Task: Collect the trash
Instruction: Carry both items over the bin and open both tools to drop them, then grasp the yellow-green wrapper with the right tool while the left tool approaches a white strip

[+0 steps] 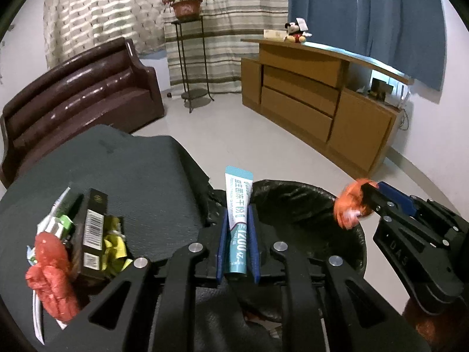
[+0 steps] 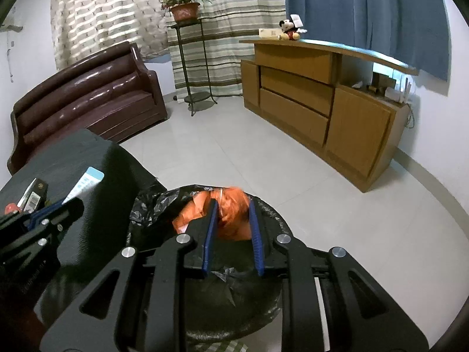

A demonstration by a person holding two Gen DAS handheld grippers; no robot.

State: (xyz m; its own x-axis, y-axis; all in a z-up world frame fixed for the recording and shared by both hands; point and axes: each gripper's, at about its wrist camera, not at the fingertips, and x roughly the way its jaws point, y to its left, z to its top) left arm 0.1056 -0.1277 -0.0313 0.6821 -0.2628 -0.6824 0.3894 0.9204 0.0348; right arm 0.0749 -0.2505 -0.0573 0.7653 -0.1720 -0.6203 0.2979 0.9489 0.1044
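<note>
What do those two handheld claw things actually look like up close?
Both tools match. The left tool and right tool each have a black, angular frame with slotted cut-outs, round silver bolt heads at the joints, and two slim fingers lined with ribbed blue pads. Seen from the side, the right tool's black body carries embossed letters that are hard to read. No cables or sleeves show.

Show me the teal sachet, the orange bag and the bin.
teal sachet [image 1: 238, 228], left wrist view, middle of the printed face.
orange bag [image 2: 233, 217], right wrist view, crumpled front.
bin [image 1: 304, 202], left wrist view, black liner inside the rim.
</note>
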